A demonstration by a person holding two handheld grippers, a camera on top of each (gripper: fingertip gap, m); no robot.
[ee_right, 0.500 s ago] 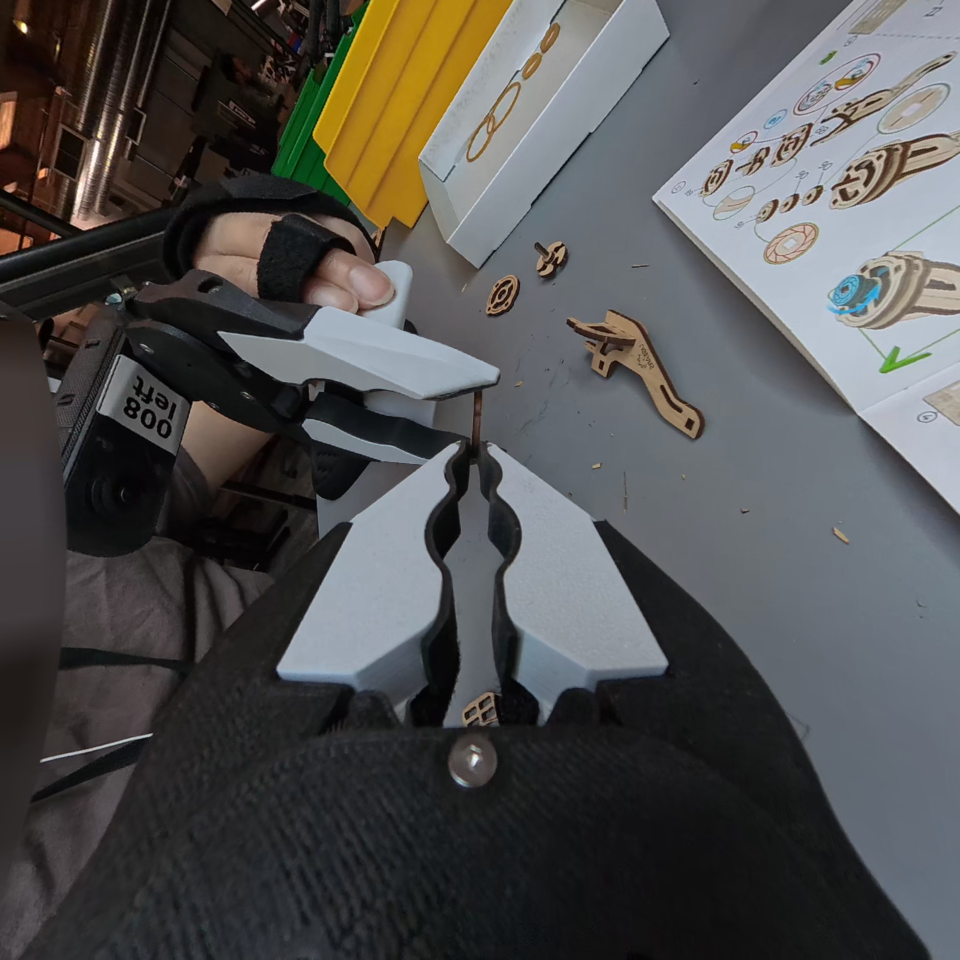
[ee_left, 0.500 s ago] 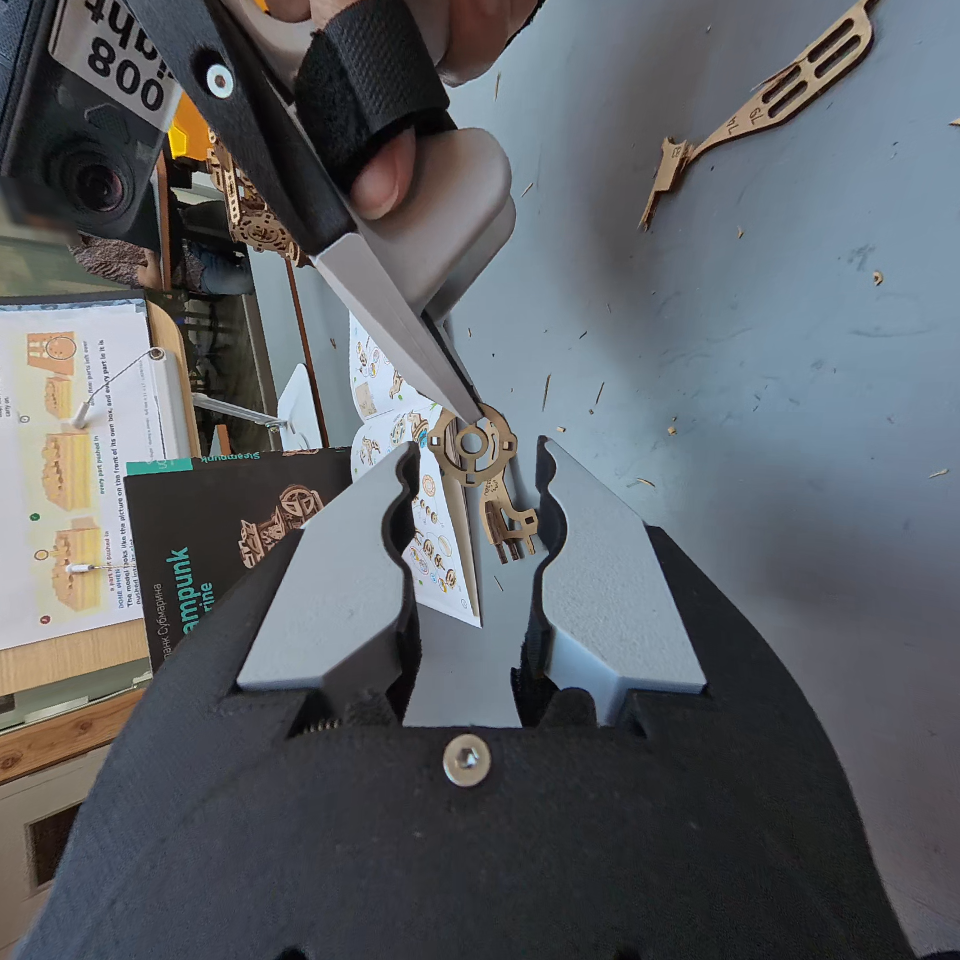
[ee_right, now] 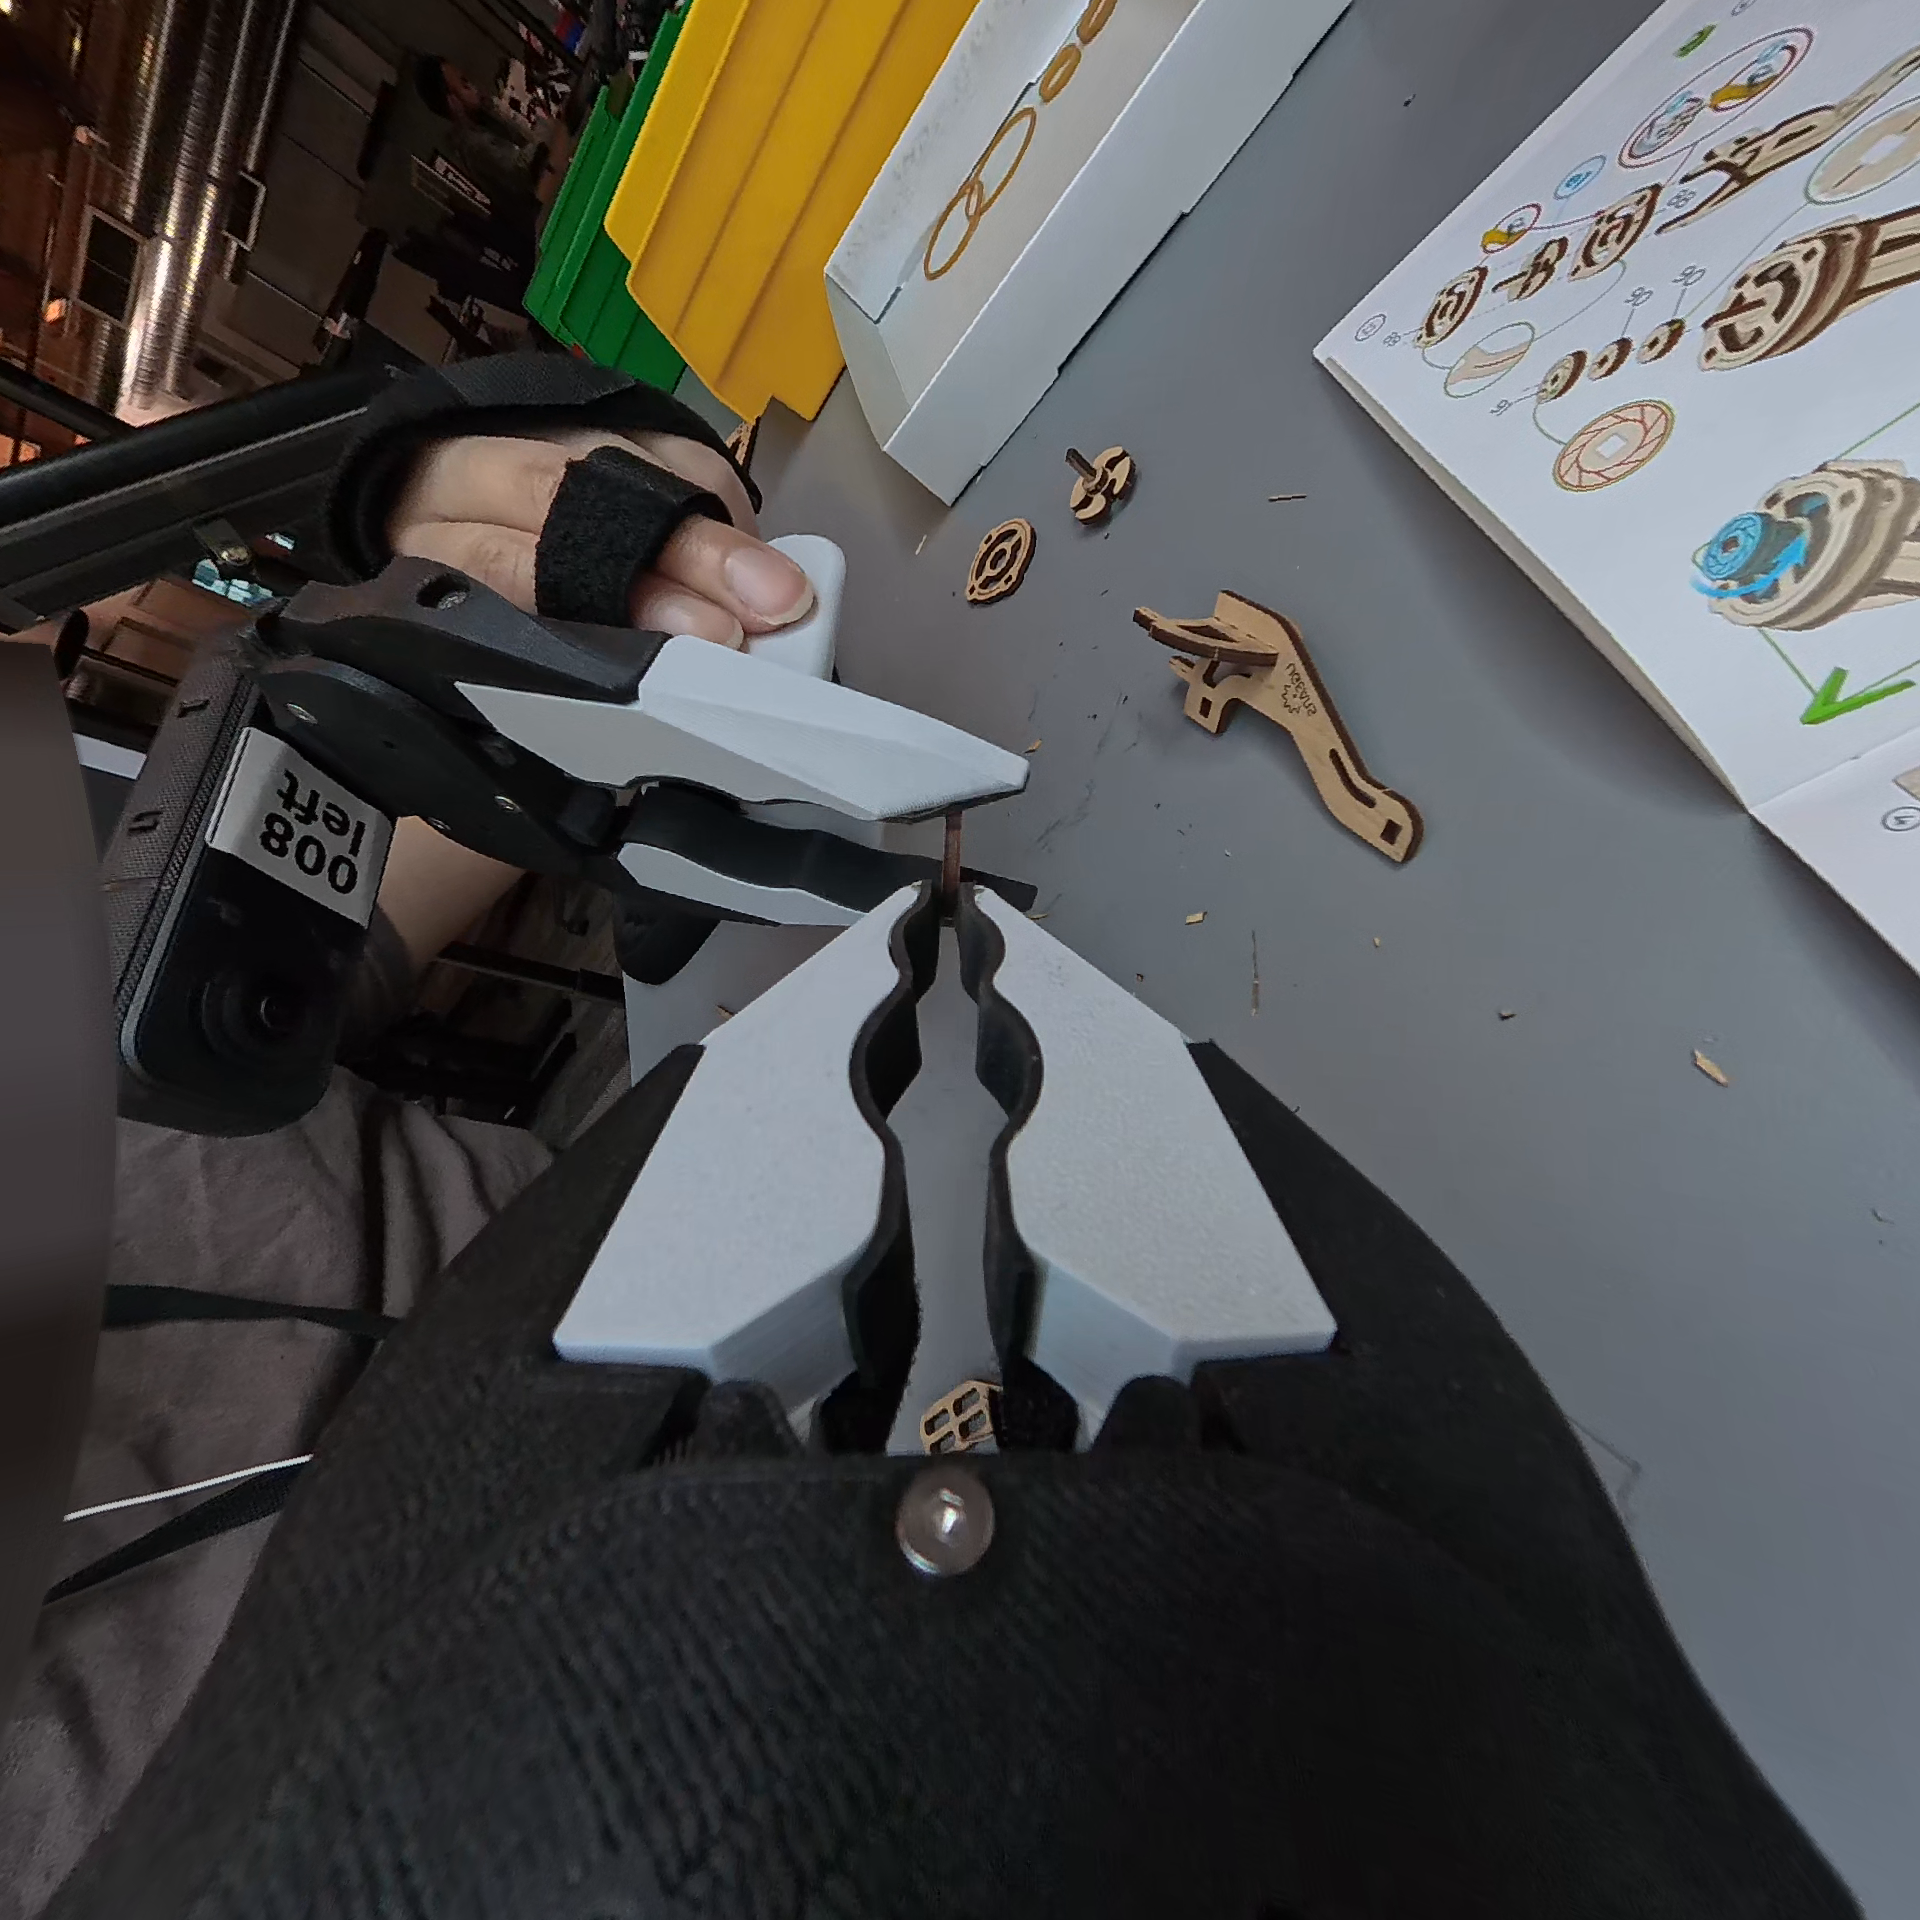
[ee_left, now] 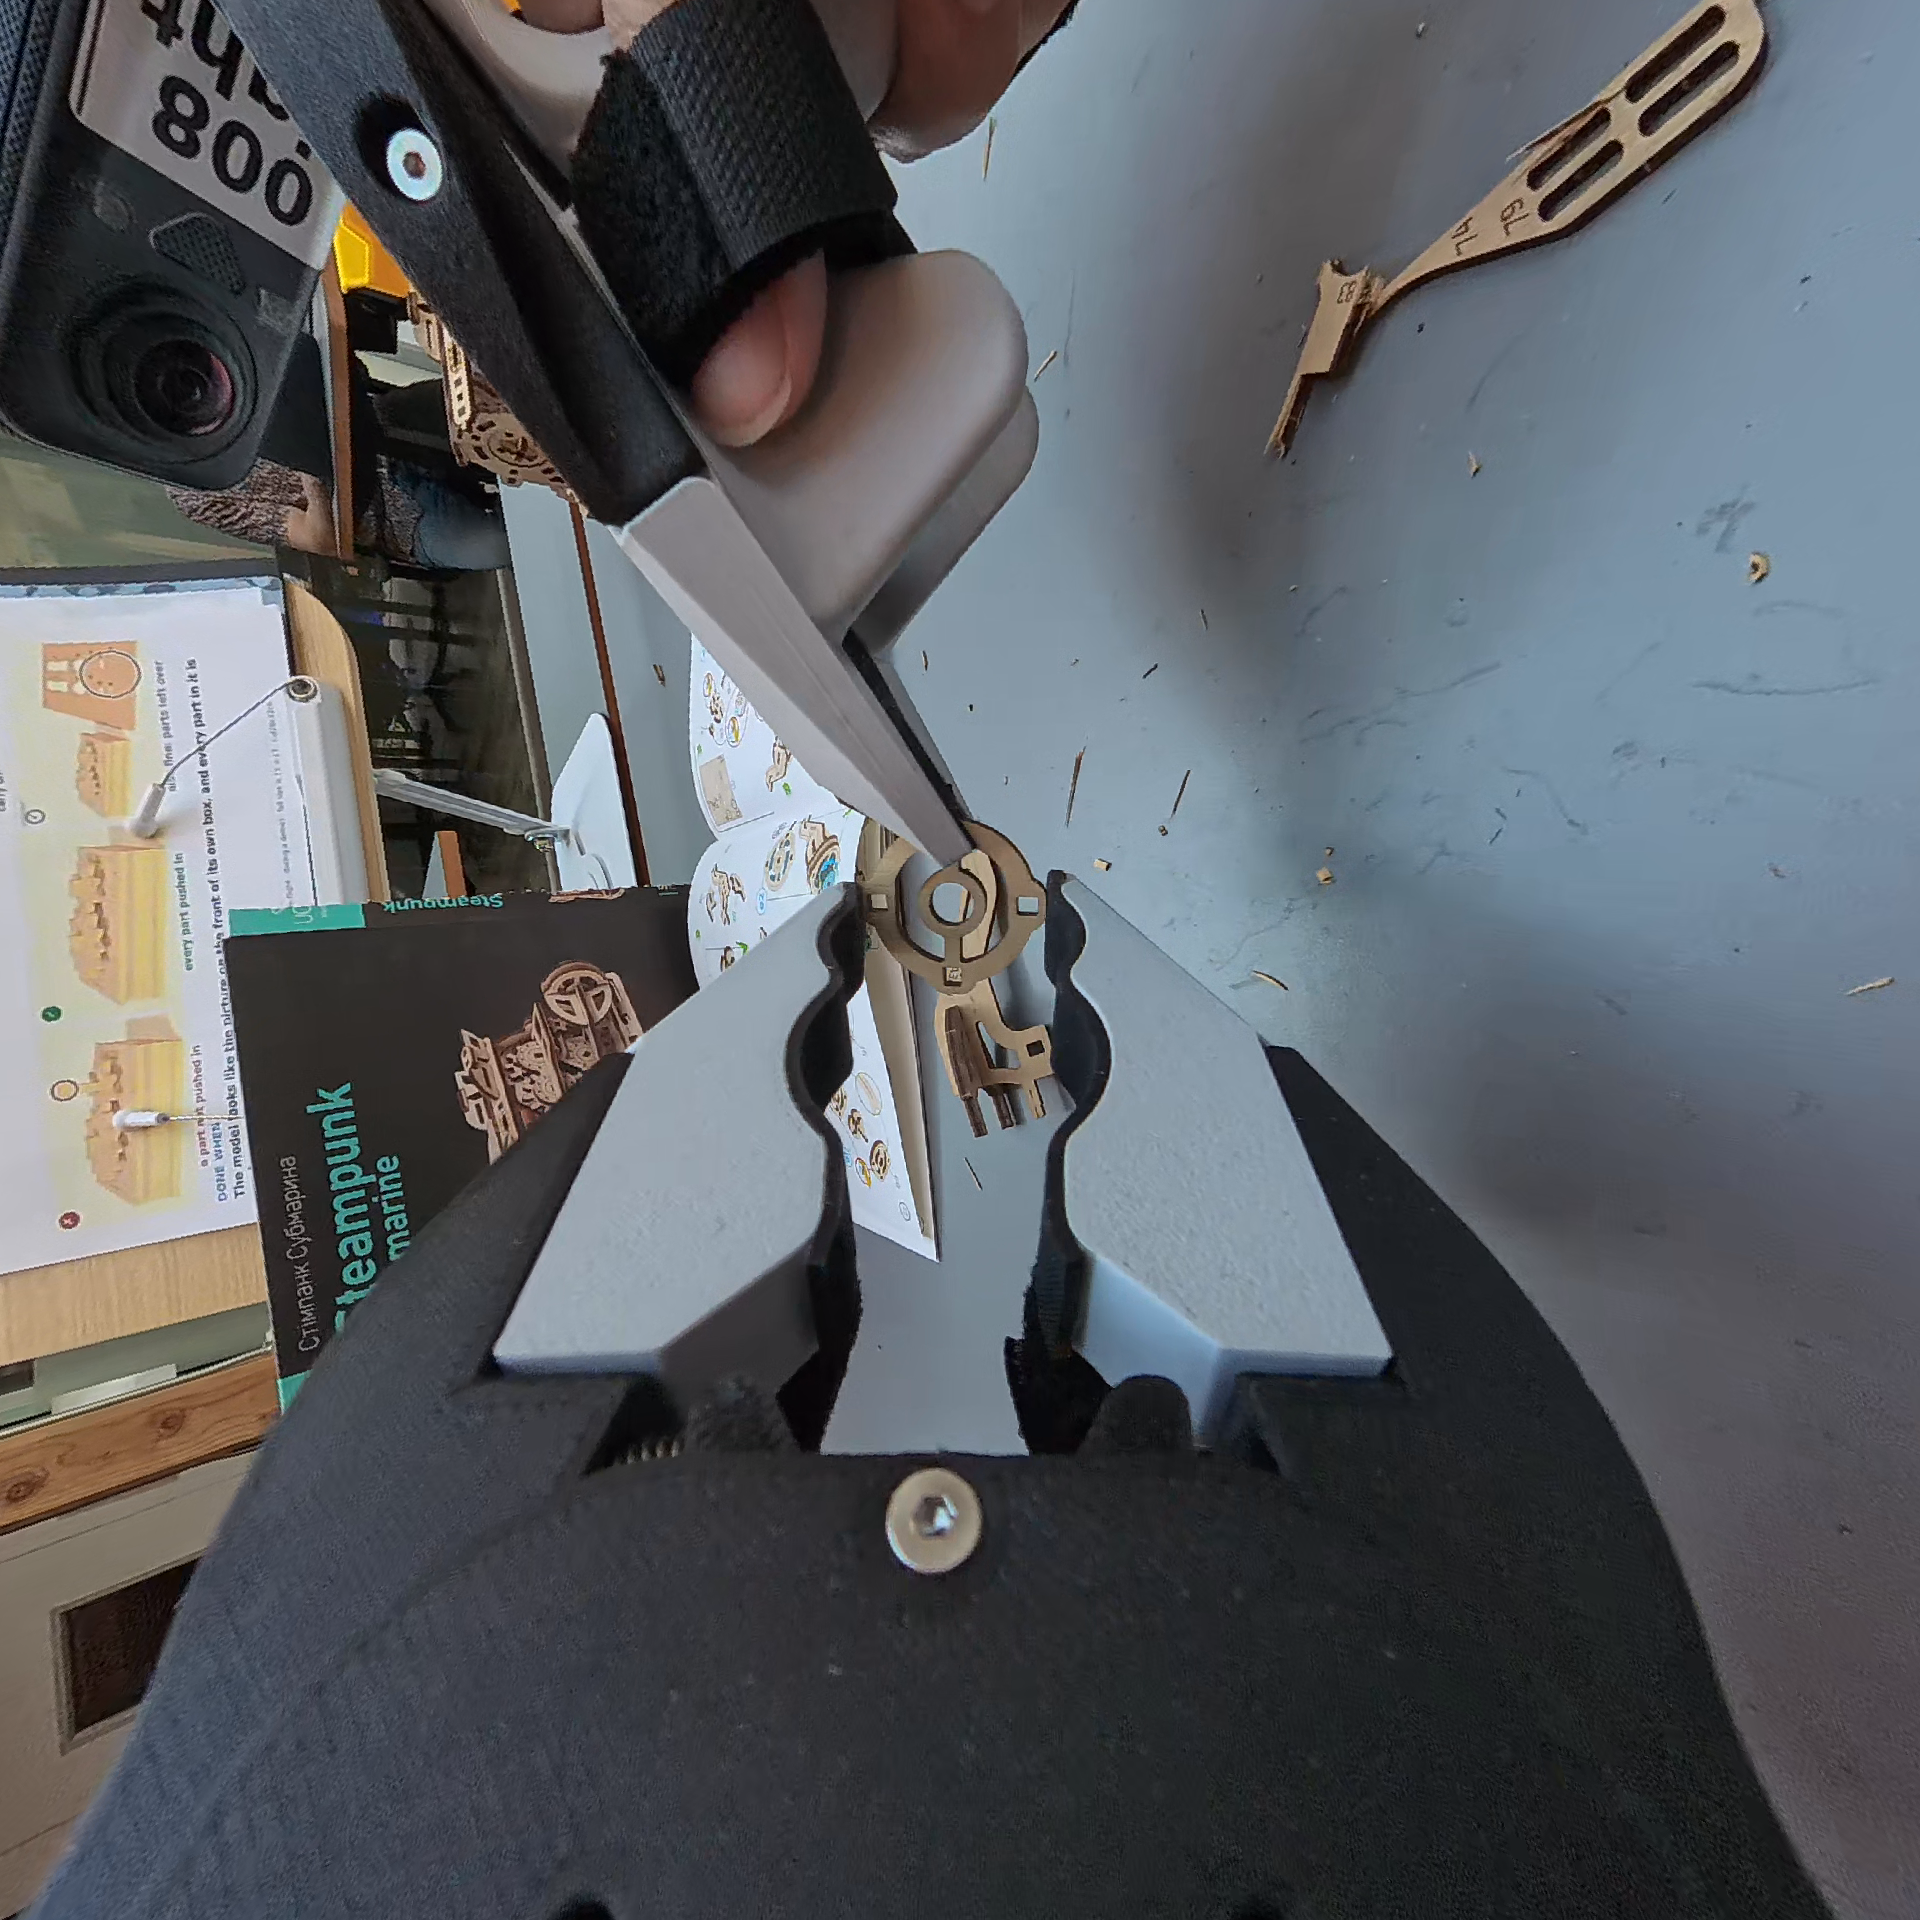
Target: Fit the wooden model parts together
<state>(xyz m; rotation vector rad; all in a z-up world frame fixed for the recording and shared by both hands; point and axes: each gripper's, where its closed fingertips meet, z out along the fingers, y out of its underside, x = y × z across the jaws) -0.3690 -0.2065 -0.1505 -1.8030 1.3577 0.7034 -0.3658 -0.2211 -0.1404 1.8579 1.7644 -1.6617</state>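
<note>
Two grippers met above the grey tabletop (ee_right: pixel 1558 1143). The right gripper (ee_right: pixel 940 914) had its jaws clenched on a thin wooden ring part (ee_left: pixel 951 904), seen edge-on in the right wrist view as a dark sliver pinched at the fingertips. In the left wrist view the same part showed its flat face: a round piece with a central hole and small notches, hanging from the tip of the right gripper between the two tips of the left gripper (ee_left: pixel 951 935). The left gripper's jaws stood released, spread to either side of the ring part with gaps visible on both sides. Beyond the ring part, a small forked wooden piece (ee_left: pixel 992 1060) lay on the tabletop.

Farther off, a curved wooden arm (ee_right: pixel 1288 717) with a slot lay flat near the open instruction booklet (ee_right: pixel 1662 364). A small wooden disc (ee_right: pixel 1000 561) and a little wheel on a peg (ee_right: pixel 1099 483) sat just beside a white box (ee_right: pixel 1039 208). Yellow and green bins (ee_right: pixel 727 187) stood behind that box. A slotted wooden strip (ee_left: pixel 1558 208) rested well apart from the grippers, and wood splinters were scattered around.
</note>
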